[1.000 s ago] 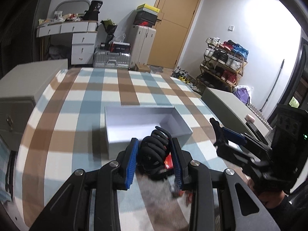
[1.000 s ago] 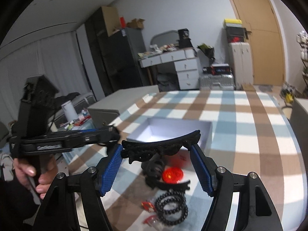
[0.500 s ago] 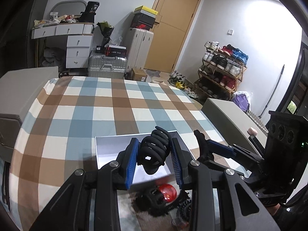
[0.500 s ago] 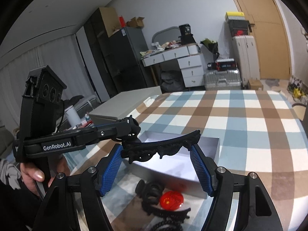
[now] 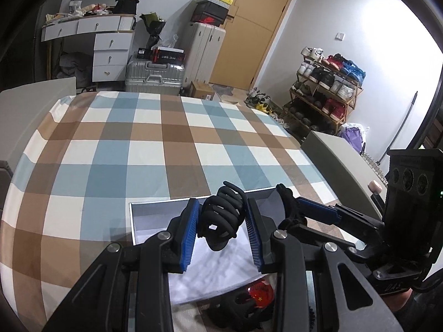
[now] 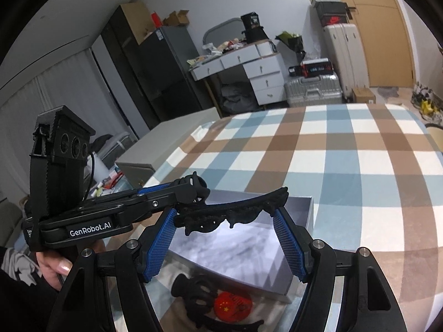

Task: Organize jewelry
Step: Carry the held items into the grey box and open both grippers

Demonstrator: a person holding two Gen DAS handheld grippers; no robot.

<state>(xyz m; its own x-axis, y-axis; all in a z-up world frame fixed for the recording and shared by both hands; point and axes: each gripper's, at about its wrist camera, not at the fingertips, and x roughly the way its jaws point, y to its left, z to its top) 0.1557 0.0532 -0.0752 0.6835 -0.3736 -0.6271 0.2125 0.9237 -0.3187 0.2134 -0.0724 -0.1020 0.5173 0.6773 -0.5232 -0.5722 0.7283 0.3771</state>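
My left claw (image 5: 221, 225) pinches a black coiled hair tie (image 5: 221, 221) at lower centre, over the white box (image 5: 155, 215); my right claw (image 6: 225, 225) grips a long black hair clip (image 6: 232, 213).

A lived-in bedroom in a private home: a bed spread with a blue, brown and white checked sheet (image 5: 155, 149) fills the middle of the room, with a white curved dressing table with drawers (image 5: 108, 47) cluttered along its top against the far wall. Silver and white hard-shell suitcases (image 5: 155, 77) topped with stacked shoe boxes (image 5: 213, 7) stand beside a plain wooden door (image 5: 254, 25), and a wooden rack crowded with trainers (image 5: 324, 94) lines the right-hand wall. A tall dark fridge (image 6: 166, 63) and floor-length pale curtains (image 6: 55, 94) complete the domestic setting.
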